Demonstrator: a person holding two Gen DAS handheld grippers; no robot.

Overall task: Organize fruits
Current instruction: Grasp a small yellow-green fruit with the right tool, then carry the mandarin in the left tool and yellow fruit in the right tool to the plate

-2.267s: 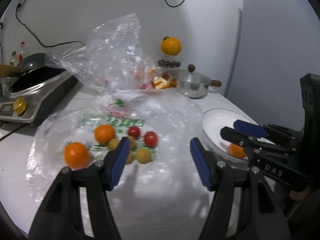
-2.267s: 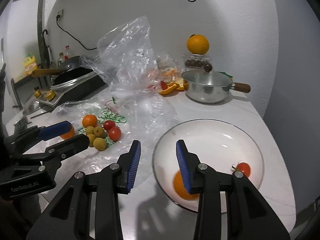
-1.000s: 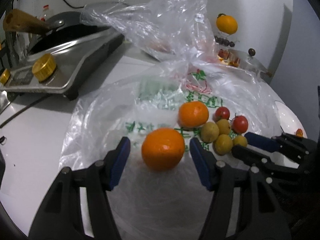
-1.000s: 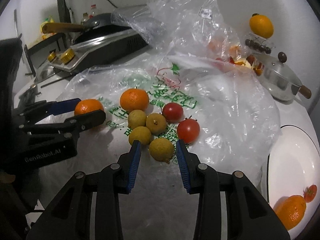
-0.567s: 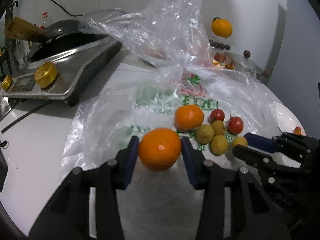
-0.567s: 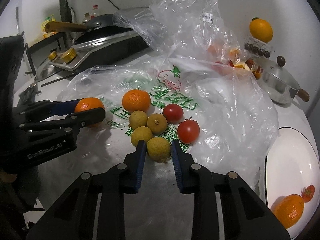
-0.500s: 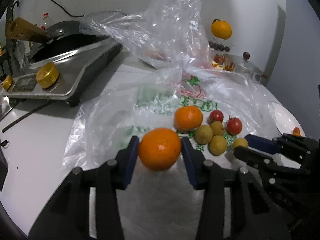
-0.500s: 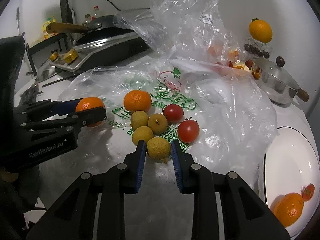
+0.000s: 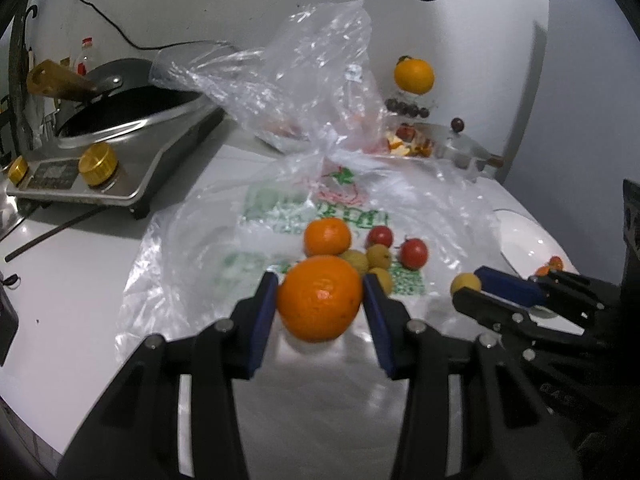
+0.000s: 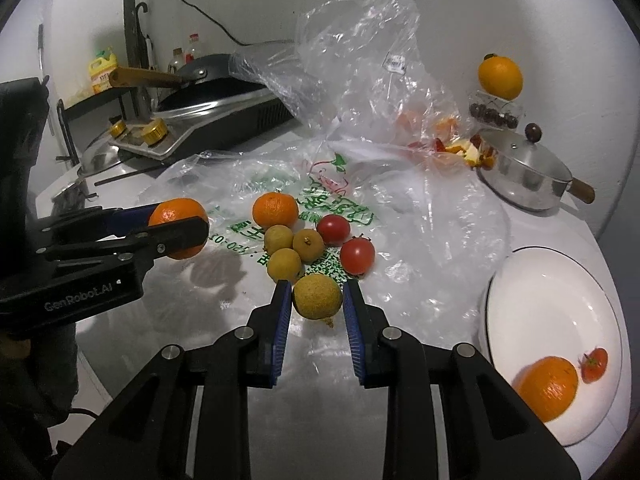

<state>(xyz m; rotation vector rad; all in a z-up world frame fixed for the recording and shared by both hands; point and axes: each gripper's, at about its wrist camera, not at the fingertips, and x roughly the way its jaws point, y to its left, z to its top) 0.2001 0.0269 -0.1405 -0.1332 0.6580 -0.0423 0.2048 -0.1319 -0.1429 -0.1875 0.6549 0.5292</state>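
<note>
My left gripper (image 9: 320,300) is shut on an orange (image 9: 319,298) and holds it just above the printed plastic bag (image 9: 280,208); from the right wrist view the same orange (image 10: 178,210) shows at the left. My right gripper (image 10: 316,298) is shut on a small yellow-brown longan (image 10: 317,297), also lifted off the bag. On the bag lie another orange (image 10: 275,210), three longans (image 10: 294,252) and two small tomatoes (image 10: 357,256). A white plate (image 10: 540,304) at the right holds an orange (image 10: 547,388) and a tomato (image 10: 595,365).
A crumpled clear bag (image 10: 360,68) stands behind the fruit. An induction cooker with a wok (image 10: 208,112) sits back left. At the back right are a lidded steel pot (image 10: 524,180) and an orange on a box of dark fruits (image 10: 500,76).
Both grippers closed on their fruit, the left on the orange and the right on the longan, then lifted them off the bag and drew back from the fruit pile.
</note>
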